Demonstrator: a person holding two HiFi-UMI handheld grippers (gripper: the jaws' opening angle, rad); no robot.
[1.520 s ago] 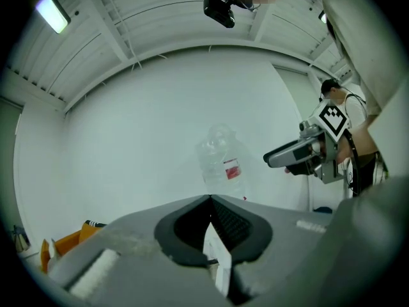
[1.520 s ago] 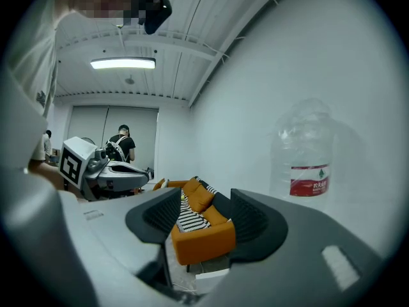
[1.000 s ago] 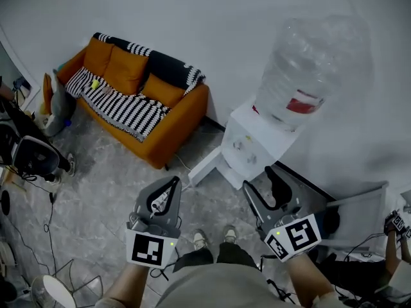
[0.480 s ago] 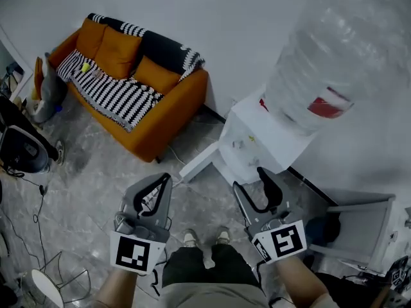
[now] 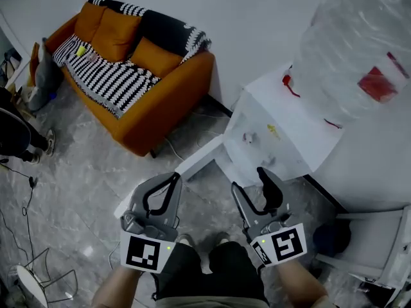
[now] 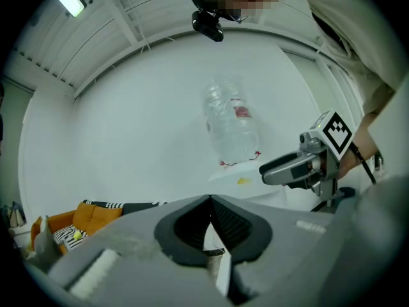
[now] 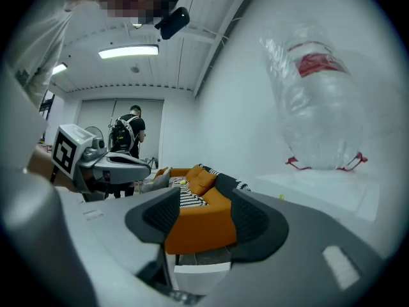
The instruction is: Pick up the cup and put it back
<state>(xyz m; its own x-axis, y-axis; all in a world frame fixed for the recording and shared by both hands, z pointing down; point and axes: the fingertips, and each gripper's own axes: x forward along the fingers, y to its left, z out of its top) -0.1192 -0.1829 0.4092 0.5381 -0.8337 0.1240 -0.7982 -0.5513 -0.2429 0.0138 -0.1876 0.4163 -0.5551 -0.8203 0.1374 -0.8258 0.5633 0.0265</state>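
Note:
No cup shows in any view. My left gripper point(image 5: 169, 179) hangs over the floor in front of the white water dispenser point(image 5: 276, 133), its jaws shut tip to tip on nothing point(image 6: 209, 197). My right gripper point(image 5: 252, 181) is beside it, close to the dispenser's lower front, and stands open with nothing between its fingers point(image 7: 203, 203). Each gripper sees the other from the side: the right gripper point(image 6: 295, 166) and the left gripper point(image 7: 108, 165). A large clear water bottle point(image 5: 359, 50) with a red label sits upside down on the dispenser.
An orange sofa point(image 5: 135, 76) with a striped throw stands against the wall at the left. A white base panel point(image 5: 192, 165) juts out from the dispenser over the grey tiled floor. A person point(image 7: 131, 133) stands far back in the room. Cables and a stool lie at the left.
Both grippers have sunk and come closer to the dispenser's front, which now looms larger. Their jaws look the same as before.

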